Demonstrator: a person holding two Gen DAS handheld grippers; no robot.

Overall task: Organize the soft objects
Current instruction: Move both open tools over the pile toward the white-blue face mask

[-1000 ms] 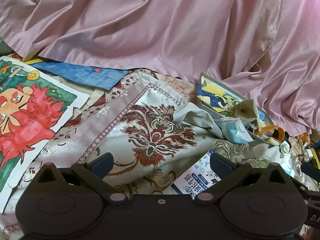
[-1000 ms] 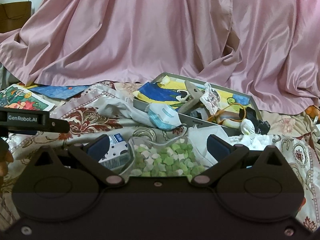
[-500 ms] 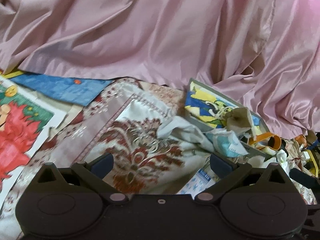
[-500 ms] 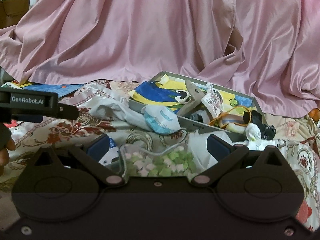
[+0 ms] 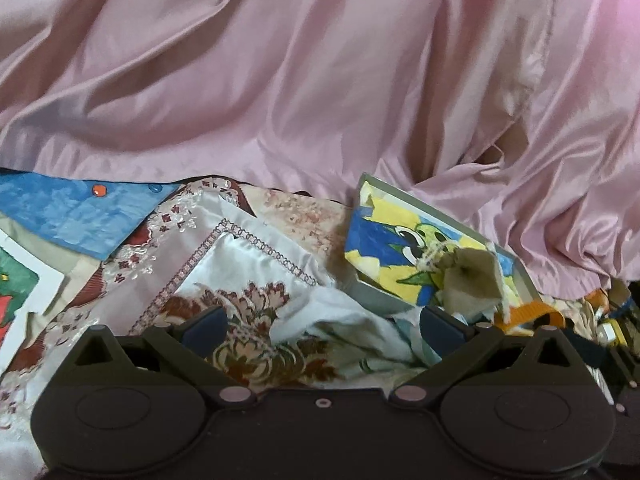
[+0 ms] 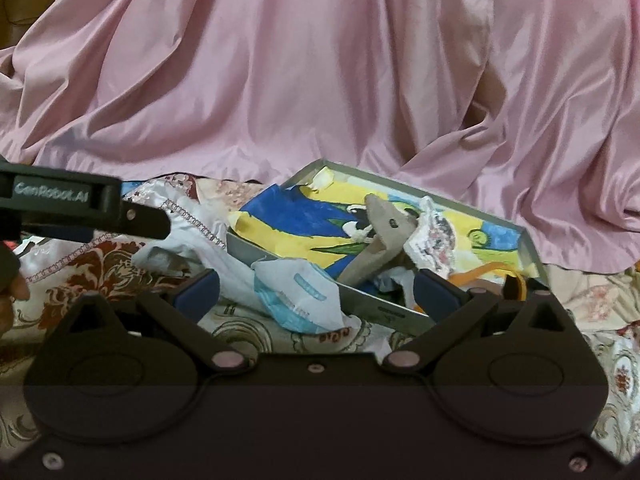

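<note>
**A:** What have your jaws got right now?

**B:** Nothing. My left gripper [image 5: 320,328] is spread wide over the cream satin cloth with red floral embroidery [image 5: 248,280], and my right gripper [image 6: 316,292] is just as wide, empty, facing the crumpled blue-and-white face mask [image 6: 298,294].

**A:** Where's that mask lying?

**B:** Against the near wall of the shallow grey tray lined with a blue-and-yellow painted sheet [image 6: 384,310], outside it. Inside sit a tan fabric pouch [image 6: 376,236], a white patterned scrap [image 6: 432,240] and an orange strap [image 6: 484,272].

**A:** So how would you take it?

**B:** I think the mask goes next. I'd come down low, centre its bunched middle between my right fingers, and close on several layers, not one loose edge, lifting clear of the tray wall before dropping it in.
</note>
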